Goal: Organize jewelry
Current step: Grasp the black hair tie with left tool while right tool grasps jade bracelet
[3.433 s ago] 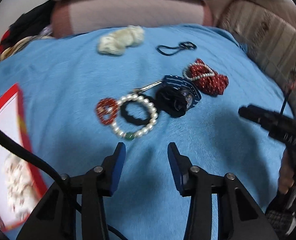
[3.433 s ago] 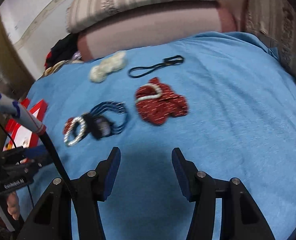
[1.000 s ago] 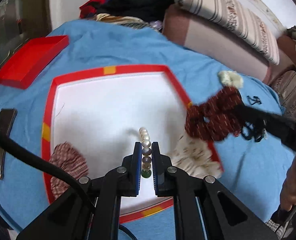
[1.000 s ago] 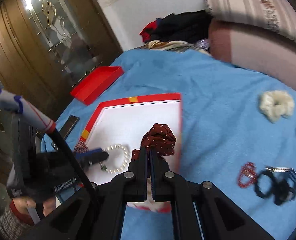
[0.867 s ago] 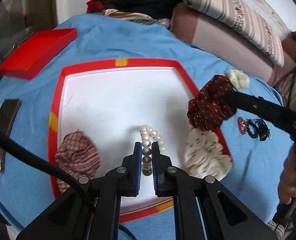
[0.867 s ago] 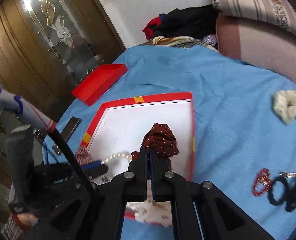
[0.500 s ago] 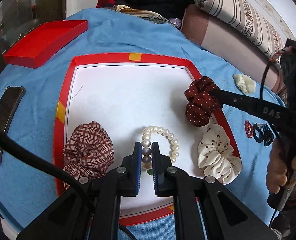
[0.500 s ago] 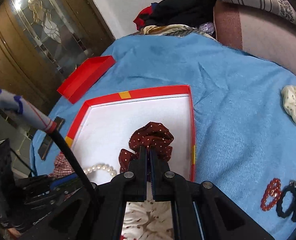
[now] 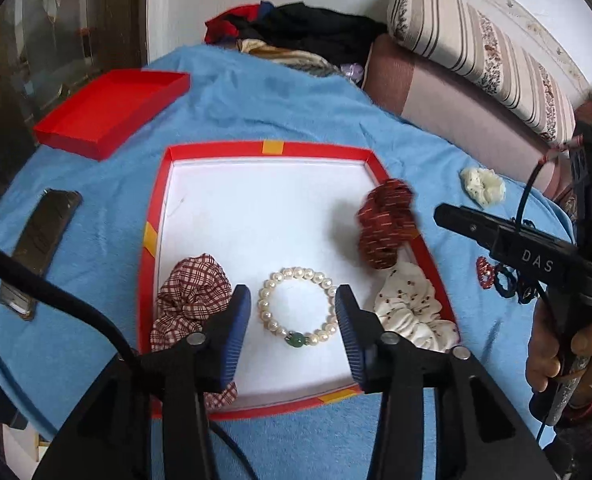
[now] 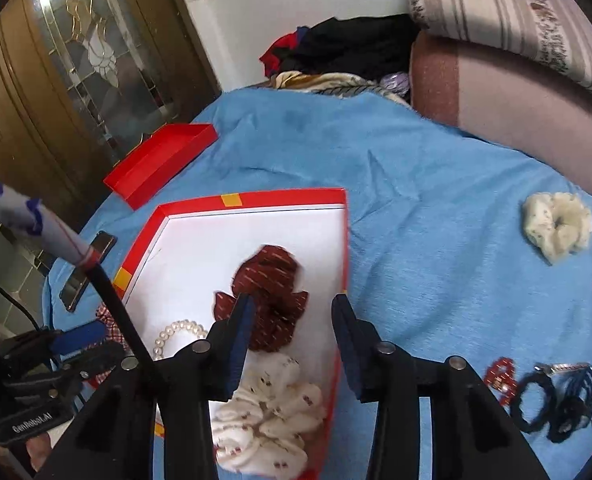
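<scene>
Left wrist view: left gripper [image 9: 294, 308] is hanging over the red-rimmed tray [image 9: 154, 216], jaws just opened to a medium gap. Pearl bracelet [image 9: 297, 307] is lying flat on the white tray floor between the fingers, pads clear of it. Plaid scrunchie [image 9: 192, 300] is sitting just left, cream dotted scrunchie [image 9: 409, 308] right, both in the tray.

Right wrist view: right gripper [image 10: 292, 320] jaws also just opened, gripping nothing. Dark red dotted scrunchie [image 10: 270, 292] is showing blurred, over the tray's right side by the left fingertip. Red bead bracelet [image 10: 499, 378] and dark hair ties [image 10: 555, 400] are lying on the blue blanket [image 10: 435, 240], well apart from the tray.
</scene>
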Motion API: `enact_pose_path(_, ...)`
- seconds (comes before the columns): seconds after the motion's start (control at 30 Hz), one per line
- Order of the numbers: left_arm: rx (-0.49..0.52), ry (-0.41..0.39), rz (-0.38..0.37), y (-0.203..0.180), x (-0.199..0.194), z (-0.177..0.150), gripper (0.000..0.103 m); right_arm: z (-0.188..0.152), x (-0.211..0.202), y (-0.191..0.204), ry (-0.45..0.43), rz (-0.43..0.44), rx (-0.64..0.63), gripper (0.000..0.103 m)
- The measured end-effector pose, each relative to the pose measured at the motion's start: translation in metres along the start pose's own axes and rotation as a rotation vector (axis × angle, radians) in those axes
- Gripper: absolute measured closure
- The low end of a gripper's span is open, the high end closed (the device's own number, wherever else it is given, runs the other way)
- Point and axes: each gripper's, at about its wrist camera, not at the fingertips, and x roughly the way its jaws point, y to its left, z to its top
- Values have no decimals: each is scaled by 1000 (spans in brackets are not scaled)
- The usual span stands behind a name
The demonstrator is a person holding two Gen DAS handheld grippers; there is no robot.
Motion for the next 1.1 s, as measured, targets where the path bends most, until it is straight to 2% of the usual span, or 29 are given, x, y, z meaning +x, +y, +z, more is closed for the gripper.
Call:
enact_pose_path(0.27,65,-35,-14,-45,-31,-2,55,-26,-57,-55,-52,-34,84,53)
enact_pose_path(0.43,145,-14,-79,-100,-29,-6,55,-62,-110,-127,-85,-134,165,53)
enact_pose_path(0.6,221,43,-142,-167,-4,-11,55,-101,-147,-201,-80,-247,265,52)
enact_pose_path(0.77,239,106,-188,-211,39,-16,56,-127,-160,-250,-62,-303,337,52)
enact_pose_path(0.87,228,156,-199,-226,67,-19,77,-136,-157,-269,-55,-312,370,52)
enact_pose_path(0.97,244,168,-276,-245,80,-24,77,-139,-152,-283,-55,-295,382,53)
enact_pose_path(1.1,367,169,-327,-284,92,-32,77,-139,-140,-292,-54,-281,371,53)
